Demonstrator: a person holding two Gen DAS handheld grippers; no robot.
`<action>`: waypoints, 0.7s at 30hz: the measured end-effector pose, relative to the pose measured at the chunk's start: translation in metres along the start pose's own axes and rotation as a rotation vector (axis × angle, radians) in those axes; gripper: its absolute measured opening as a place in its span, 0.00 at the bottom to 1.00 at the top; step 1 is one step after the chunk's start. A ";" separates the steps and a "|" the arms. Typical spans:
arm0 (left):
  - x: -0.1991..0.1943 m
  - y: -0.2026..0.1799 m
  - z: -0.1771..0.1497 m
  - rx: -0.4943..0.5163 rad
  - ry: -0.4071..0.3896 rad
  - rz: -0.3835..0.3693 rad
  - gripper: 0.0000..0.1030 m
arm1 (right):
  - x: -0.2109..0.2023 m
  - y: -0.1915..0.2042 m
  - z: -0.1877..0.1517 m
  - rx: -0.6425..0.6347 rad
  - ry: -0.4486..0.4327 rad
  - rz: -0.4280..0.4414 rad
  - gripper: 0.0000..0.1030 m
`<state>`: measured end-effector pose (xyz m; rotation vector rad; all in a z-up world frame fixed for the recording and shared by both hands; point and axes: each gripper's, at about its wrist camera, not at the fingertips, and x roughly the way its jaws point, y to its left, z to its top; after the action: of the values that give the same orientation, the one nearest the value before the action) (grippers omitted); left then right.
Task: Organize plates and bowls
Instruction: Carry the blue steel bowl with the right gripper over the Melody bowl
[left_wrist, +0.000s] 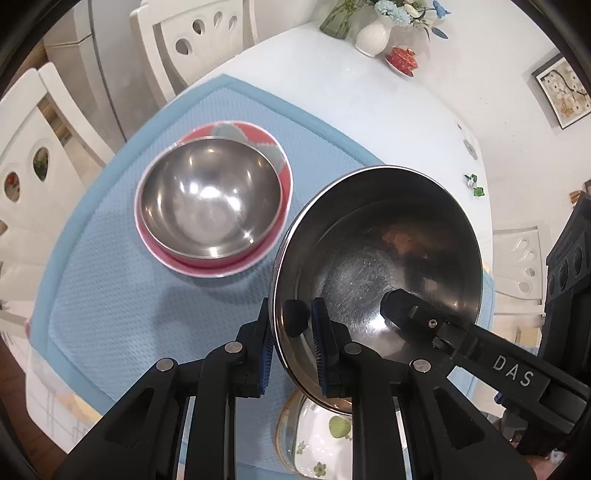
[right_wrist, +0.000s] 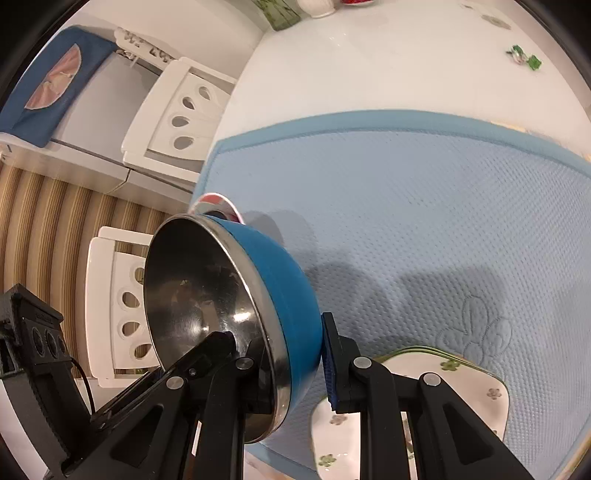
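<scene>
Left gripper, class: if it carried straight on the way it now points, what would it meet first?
The left gripper is shut on the blue bowl, so that travels with it. Beyond lies the blue mat, probably beside the steel bowl; depth is unclear.

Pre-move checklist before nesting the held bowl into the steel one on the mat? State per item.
1. Left gripper on the blue bowl: ok, pads pinch the rim from both sides.
2. Right gripper on the same bowl: ok, one finger inside and one on the blue outer wall.
3. Blue bowl level: not ok, tipped steeply on its side.
4. Steel bowl ready to receive: ok, empty and seated in the red plate.
5. Path across the blue mat: ok, nothing between.
6. Clearance over the floral plate below the held bowl: cannot tell.
</scene>
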<state>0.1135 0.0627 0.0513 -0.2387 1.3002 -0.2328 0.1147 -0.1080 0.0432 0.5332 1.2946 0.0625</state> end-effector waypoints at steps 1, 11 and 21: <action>-0.003 0.002 0.003 -0.004 -0.005 -0.004 0.15 | 0.000 0.003 0.002 0.002 -0.003 0.004 0.18; -0.005 0.021 0.032 -0.015 -0.016 0.007 0.15 | 0.022 0.047 0.014 -0.017 0.010 0.027 0.18; 0.000 0.066 0.054 -0.032 0.000 0.037 0.15 | 0.067 0.086 0.023 -0.040 0.055 0.028 0.18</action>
<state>0.1679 0.1280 0.0441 -0.2413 1.3085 -0.1804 0.1763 -0.0174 0.0228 0.5183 1.3366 0.1272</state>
